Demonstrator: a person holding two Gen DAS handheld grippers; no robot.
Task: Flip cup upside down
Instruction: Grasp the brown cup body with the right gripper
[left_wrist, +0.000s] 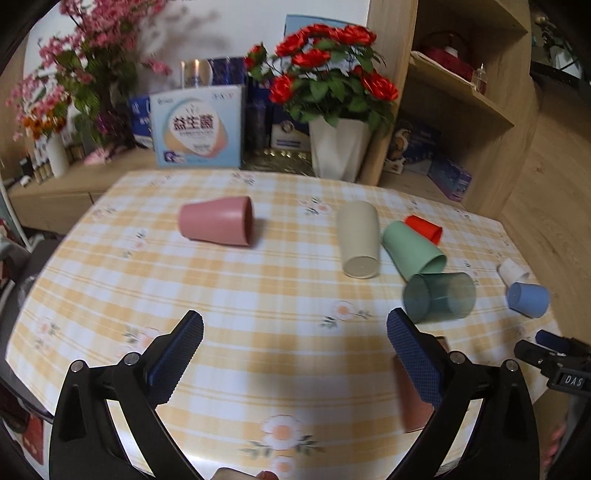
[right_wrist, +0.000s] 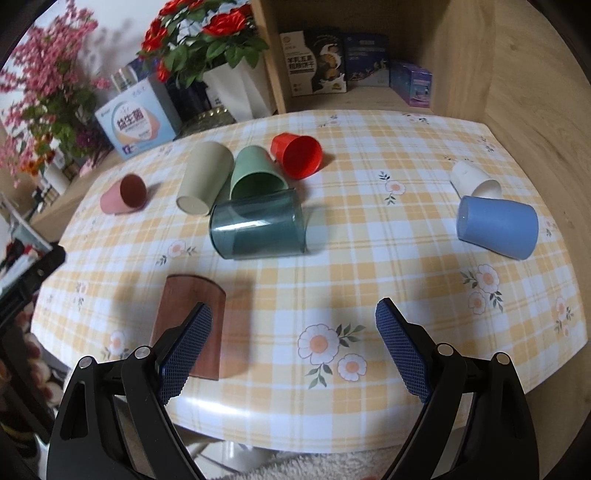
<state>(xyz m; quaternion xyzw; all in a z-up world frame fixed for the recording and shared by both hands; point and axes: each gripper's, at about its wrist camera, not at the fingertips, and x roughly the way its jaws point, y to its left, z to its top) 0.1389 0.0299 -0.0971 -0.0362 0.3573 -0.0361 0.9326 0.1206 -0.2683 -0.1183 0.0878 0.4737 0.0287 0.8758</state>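
Several cups lie on their sides on the checked table (right_wrist: 369, 240): pink (left_wrist: 218, 220), beige (left_wrist: 360, 240), green (left_wrist: 412, 249), red (right_wrist: 297, 155), clear teal (right_wrist: 256, 229), blue (right_wrist: 496, 226) and white (right_wrist: 474, 179). A brown cup (right_wrist: 192, 325) stands upside down near the front edge, partly behind my right gripper's left finger. My left gripper (left_wrist: 295, 350) is open and empty over the front of the table. My right gripper (right_wrist: 293, 343) is open and empty, right of the brown cup.
Flower pots (left_wrist: 338, 147), boxes (left_wrist: 199, 127) and a wooden shelf unit (left_wrist: 461, 110) stand behind the table. A wooden wall (right_wrist: 535, 92) closes the right side. The table's front edge (right_wrist: 332, 439) lies just ahead of my right gripper.
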